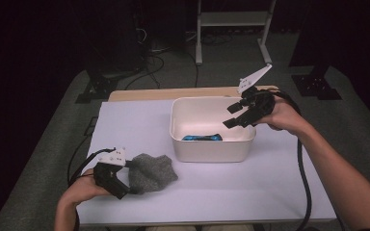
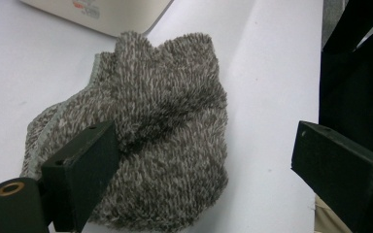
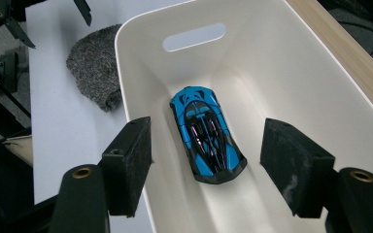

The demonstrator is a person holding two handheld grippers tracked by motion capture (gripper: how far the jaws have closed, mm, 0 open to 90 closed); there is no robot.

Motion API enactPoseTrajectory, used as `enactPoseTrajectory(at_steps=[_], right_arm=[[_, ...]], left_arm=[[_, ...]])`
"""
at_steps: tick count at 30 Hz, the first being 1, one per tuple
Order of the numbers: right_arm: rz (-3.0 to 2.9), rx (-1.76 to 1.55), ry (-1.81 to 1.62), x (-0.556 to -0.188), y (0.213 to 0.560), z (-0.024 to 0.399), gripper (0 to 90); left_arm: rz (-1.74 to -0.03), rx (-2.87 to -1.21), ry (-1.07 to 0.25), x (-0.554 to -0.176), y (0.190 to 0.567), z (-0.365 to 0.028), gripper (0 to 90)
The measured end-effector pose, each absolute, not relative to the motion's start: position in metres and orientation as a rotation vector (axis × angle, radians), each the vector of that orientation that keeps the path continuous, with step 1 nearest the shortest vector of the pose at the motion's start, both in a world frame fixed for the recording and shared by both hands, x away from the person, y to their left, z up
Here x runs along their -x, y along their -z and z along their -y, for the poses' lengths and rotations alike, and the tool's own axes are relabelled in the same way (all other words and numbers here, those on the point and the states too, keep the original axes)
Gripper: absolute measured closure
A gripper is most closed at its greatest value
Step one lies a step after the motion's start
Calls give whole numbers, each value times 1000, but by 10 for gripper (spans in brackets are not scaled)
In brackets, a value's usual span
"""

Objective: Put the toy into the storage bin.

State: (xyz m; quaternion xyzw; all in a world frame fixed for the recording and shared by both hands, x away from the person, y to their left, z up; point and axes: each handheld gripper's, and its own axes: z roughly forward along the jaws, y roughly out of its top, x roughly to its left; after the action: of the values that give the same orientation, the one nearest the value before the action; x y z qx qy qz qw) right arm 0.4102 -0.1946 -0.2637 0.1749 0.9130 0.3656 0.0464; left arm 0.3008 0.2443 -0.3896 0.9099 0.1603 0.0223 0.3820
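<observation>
Fuzzy grey knit cloth [image 2: 145, 136] lies on the white table [image 1: 125, 120]; left gripper [image 2: 199, 165] gapes over it. Looks soft and floppy, so pinch a bunched fold.

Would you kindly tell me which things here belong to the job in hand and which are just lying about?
In the job:
- blue toy car, lying in the white bin
- grey knitted cloth, at the open left gripper
- right gripper, open above the bin

Lying about:
- white stand behind the table
- floor cables
</observation>
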Motion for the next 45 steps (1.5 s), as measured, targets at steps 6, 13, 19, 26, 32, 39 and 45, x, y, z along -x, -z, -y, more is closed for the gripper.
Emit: enactPoseTrajectory(at_steps=[6, 13, 19, 26, 32, 39, 45], right_arm=[[-2757, -579, -1144, -403, 263, 209, 344], [-2716, -632, -1162, -394, 261, 231, 348], [-2687, -679, -1172, -385, 263, 248, 350], [-2662, -721, -1191, -377, 268, 263, 354], [-2650, -758, -1208, -369, 275, 276, 355], [-2623, -795, -1226, -361, 282, 287, 354], [-2624, -809, -1236, -354, 291, 292, 353]], left_arm=[[-406, -2322, -59, -301, 390, -243, 90], [-400, -2326, -53, -301, 390, -242, 90], [-399, -2323, -55, -301, 389, -241, 90], [-398, -2326, -54, -301, 390, -240, 90], [-402, -2328, -51, -301, 392, -239, 90], [-399, -2329, -54, -301, 391, -239, 90], [-398, -2329, -59, -300, 390, -239, 90]])
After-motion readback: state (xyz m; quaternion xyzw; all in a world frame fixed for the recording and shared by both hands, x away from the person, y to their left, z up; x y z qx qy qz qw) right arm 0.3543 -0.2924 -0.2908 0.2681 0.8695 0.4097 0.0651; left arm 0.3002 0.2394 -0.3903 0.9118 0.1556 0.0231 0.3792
